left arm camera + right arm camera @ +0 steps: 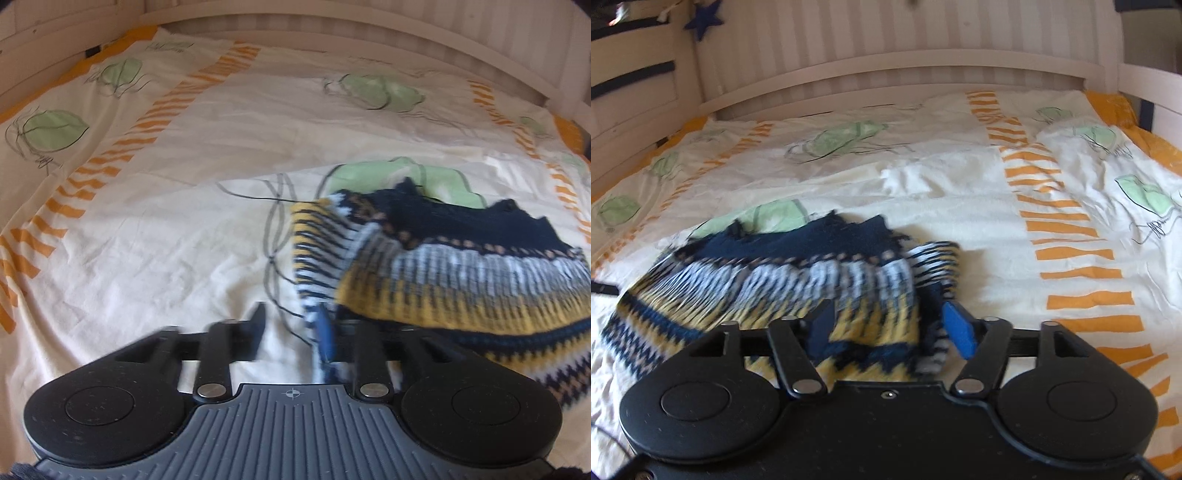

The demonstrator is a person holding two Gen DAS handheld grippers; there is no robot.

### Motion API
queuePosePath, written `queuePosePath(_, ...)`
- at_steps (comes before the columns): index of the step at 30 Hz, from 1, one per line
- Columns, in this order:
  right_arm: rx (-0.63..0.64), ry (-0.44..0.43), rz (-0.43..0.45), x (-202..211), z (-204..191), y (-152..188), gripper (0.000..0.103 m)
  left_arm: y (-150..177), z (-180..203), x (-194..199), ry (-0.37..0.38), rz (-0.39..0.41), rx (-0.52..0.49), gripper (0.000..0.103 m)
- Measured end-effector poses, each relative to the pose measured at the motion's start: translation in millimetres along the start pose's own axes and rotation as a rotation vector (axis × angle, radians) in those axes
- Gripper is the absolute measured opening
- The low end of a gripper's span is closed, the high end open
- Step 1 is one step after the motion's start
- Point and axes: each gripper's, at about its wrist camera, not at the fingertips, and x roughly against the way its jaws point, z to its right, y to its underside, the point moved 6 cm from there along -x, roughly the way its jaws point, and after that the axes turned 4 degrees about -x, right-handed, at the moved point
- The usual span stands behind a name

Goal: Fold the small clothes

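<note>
Bedding (155,258) spreads under my left claw (295,334), jaws parted, sweater (461,280) edge loose between them at one o'clock. My right claw (892,330) gapes wider over the sweater (775,280), bunched at eleven o'clock, gripping nothing.

No legible text, label, brand or number appears in either view. The only sign is a small crosshair mark on the ribbed grey plate of the left gripper (295,325).

Knitted sweater (783,280) crumpled on bedsheet (979,206), between spread fingers (960,330).
</note>
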Motion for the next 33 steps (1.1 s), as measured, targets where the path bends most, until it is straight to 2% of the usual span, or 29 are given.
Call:
queuePosePath(4,0.079,-0.007,-0.038,2.8,-18.3,20.5,0.073,16.1,23.0,5.5,0.019,0.002,-0.067,0.034)
queuePosePath(7,0.085,0.014,-0.089,-1.0,-16.7,39.7,0.073,35.6,31.3,2.4,0.029,-0.026,-0.096,0.037)
queuePosePath(9,0.064,0.036,-0.115,-3.6,-8.8,49.7,0.073,49.3,28.4,-2.9,0.027,-0.053,-0.090,0.038)
queuePosePath(12,-0.002,0.053,-0.124,-1.1,7.3,59.0,0.077,60.1,17.2,-3.3,0.037,-0.044,-0.061,0.042)
queuePosePath(17,-0.078,0.027,-0.118,5.2,21.5,64.2,0.078,64.6,11.2,-0.7,0.046,-0.037,-0.068,0.044)
queuePosePath(22,-0.235,-0.087,-0.078,13.6,34.2,59.5,0.084,69.1,11.7,-4.5,0.050,-0.015,-0.053,0.045)
queuePosePath(24,-0.312,-0.145,-0.073,10.2,40.8,56.4,0.099,70.0,12.2,-4.4,0.046,-0.007,-0.053,0.045)
queuePosePath(27,-0.392,-0.216,-0.074,2.0,48.9,52.1,0.100,70.7,12.7,-4.7,0.043,-0.003,-0.053,0.045)
queuePosePath(33,-0.433,-0.298,-0.085,-27.4,51.2,33.8,0.103,70.4,12.0,-5.3,0.050,-0.006,-0.044,0.046)
